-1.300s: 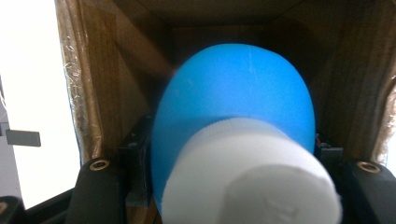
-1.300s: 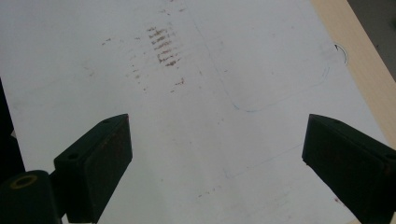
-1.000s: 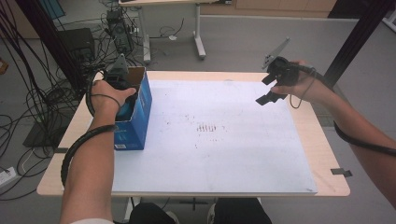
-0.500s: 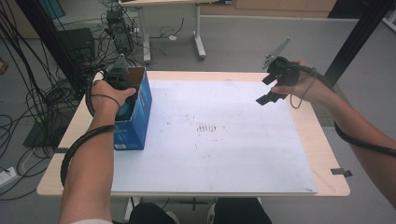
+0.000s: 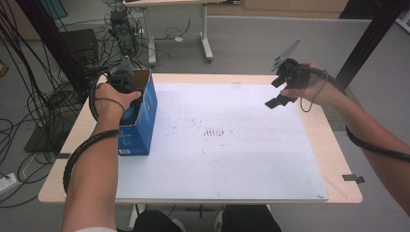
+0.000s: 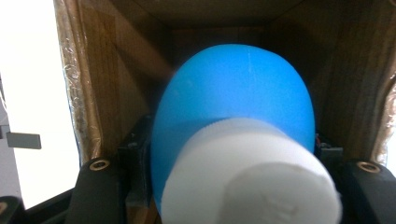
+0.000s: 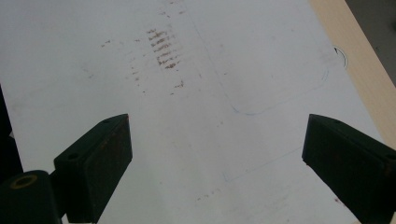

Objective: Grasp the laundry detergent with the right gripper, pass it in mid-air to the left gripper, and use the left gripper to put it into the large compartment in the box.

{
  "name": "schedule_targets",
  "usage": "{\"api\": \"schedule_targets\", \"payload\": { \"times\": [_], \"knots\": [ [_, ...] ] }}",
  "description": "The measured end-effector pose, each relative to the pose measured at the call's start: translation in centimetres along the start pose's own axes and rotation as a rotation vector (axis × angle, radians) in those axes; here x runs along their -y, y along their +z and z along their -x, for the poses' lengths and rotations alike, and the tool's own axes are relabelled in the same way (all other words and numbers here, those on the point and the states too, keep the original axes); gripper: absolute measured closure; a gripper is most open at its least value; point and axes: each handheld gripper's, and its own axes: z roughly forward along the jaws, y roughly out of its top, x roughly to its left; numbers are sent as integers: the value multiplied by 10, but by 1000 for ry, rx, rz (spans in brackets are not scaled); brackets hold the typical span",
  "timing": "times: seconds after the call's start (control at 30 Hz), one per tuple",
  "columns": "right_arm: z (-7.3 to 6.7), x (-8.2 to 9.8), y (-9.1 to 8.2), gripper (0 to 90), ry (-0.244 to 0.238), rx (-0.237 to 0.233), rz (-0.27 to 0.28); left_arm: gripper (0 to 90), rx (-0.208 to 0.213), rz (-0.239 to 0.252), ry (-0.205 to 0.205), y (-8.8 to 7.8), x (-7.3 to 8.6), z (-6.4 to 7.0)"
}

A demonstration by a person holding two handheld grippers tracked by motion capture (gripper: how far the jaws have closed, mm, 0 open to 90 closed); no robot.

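Note:
A blue cardboard box (image 5: 145,123) stands open-topped at the table's left edge. My left gripper (image 5: 128,99) reaches down into it from above. In the left gripper view the box's brown inner walls (image 6: 116,74) surround a rounded blue object (image 6: 233,102) with a white cap (image 6: 252,182), clamped between the black jaws; my left gripper (image 6: 233,161) is shut on it. My right gripper (image 5: 278,100) hovers over the far right of the white sheet (image 5: 217,164), jaws wide apart and empty. In its own view the right gripper (image 7: 217,154) looks down at the bare sheet (image 7: 243,70).
Brown smudges (image 5: 215,131) mark the sheet's middle. The wooden table (image 5: 338,145) shows beyond the sheet's right side, with a dark tape piece (image 5: 355,178). Cables (image 5: 34,111) lie on the floor at left, a black post (image 5: 372,38) rises at back right, and another table's legs (image 5: 205,34) stand behind.

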Motion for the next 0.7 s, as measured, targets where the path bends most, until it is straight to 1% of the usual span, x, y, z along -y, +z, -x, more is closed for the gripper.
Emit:
{"api": "schedule_targets", "payload": {
  "times": [0.7],
  "knots": [
    [-1,0,-1,84,-1,-2,3,362,-1,0,3,0,0,1]
  ]
}}
